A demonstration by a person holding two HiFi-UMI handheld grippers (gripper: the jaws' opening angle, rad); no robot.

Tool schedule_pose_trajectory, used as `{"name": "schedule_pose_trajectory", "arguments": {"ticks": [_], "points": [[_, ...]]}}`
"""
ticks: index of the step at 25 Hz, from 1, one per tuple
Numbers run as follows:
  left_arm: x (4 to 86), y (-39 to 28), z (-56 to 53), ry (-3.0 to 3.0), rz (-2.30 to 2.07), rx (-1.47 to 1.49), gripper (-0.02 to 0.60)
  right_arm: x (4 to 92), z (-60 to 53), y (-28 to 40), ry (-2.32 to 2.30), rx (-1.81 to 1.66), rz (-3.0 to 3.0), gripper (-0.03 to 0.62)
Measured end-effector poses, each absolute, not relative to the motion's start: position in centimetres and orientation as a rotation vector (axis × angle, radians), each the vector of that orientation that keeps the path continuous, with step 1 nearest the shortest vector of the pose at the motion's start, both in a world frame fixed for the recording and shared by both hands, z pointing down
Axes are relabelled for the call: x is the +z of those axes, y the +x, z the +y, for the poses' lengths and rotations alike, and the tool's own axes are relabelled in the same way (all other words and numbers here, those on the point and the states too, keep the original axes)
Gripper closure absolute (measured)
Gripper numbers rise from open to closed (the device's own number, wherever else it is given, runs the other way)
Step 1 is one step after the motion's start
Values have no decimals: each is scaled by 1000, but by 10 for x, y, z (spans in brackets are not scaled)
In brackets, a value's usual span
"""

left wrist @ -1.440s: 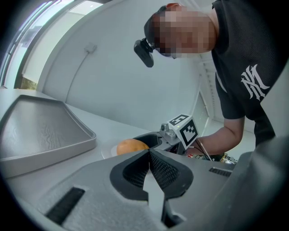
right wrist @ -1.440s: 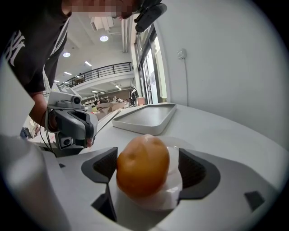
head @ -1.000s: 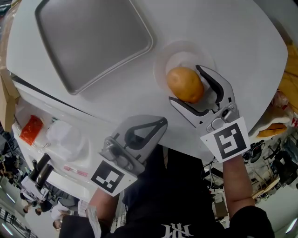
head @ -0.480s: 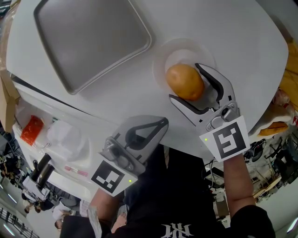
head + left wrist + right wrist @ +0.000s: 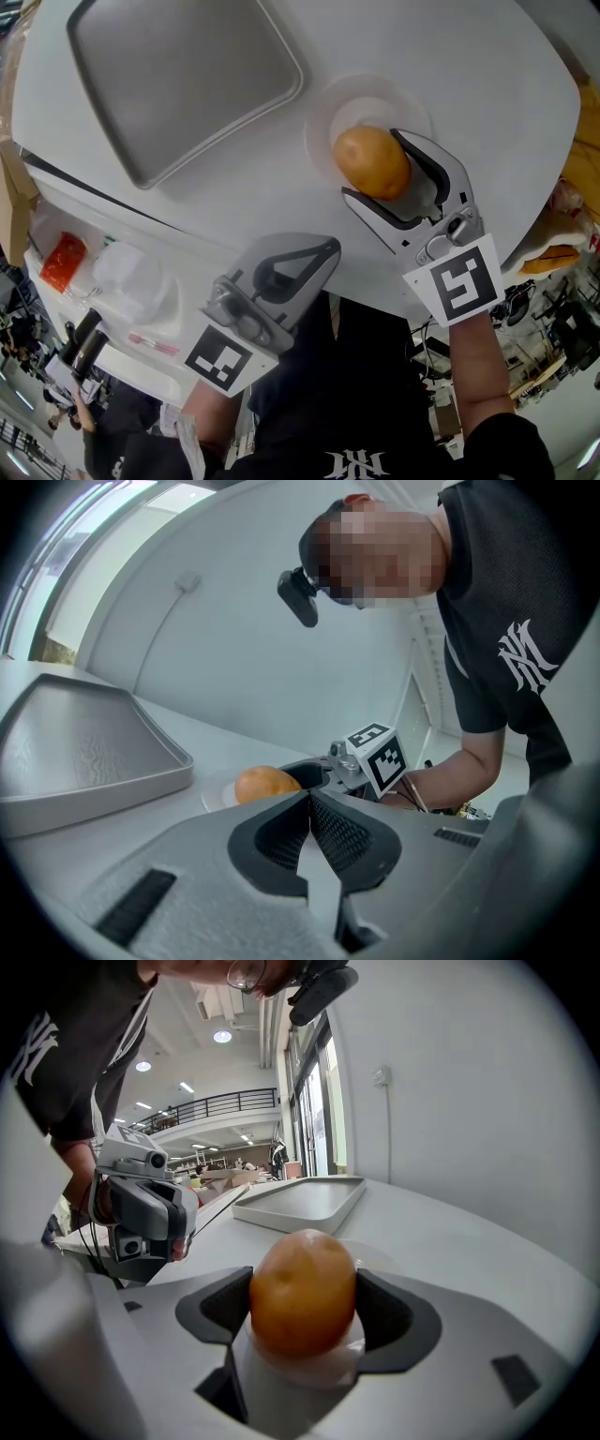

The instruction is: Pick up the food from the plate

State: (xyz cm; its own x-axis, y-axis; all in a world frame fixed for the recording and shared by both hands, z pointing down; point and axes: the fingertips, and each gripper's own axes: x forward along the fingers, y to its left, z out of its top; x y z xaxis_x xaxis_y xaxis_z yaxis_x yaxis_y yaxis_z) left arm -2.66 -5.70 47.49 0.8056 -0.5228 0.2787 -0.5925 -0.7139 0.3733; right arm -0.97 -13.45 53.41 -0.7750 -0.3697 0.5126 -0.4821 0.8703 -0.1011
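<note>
The food (image 5: 371, 161) is a round orange-brown piece resting on a small white plate (image 5: 323, 105) on the white table. My right gripper (image 5: 373, 167) reaches in from the near right, and its jaws have just been closing with the food between them. In the right gripper view both pads (image 5: 230, 1305) touch the sides of the food (image 5: 302, 1293), which still sits on the plate (image 5: 377, 1258). My left gripper (image 5: 328, 246) hovers at the table's near edge, shut and empty; its jaws (image 5: 308, 797) meet in its own view, with the food (image 5: 265, 784) beyond them.
A large grey tray (image 5: 187, 75) lies on the table to the left of the plate. The round table's near edge (image 5: 281, 220) runs just beyond my left gripper. Below it at the left stands a white cart with an orange packet (image 5: 64, 261) and small items.
The right gripper's jaws have drawn in against the food. The food and plate have barely shifted. The left gripper has not moved.
</note>
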Motion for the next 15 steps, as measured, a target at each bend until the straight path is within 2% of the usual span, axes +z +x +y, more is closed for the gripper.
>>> {"name": "schedule_pose_trajectory", "arguments": {"ticks": [15], "points": [[459, -25, -50, 2571, -849, 216, 575, 513, -131, -6, 634, 265, -2567, 250]]}}
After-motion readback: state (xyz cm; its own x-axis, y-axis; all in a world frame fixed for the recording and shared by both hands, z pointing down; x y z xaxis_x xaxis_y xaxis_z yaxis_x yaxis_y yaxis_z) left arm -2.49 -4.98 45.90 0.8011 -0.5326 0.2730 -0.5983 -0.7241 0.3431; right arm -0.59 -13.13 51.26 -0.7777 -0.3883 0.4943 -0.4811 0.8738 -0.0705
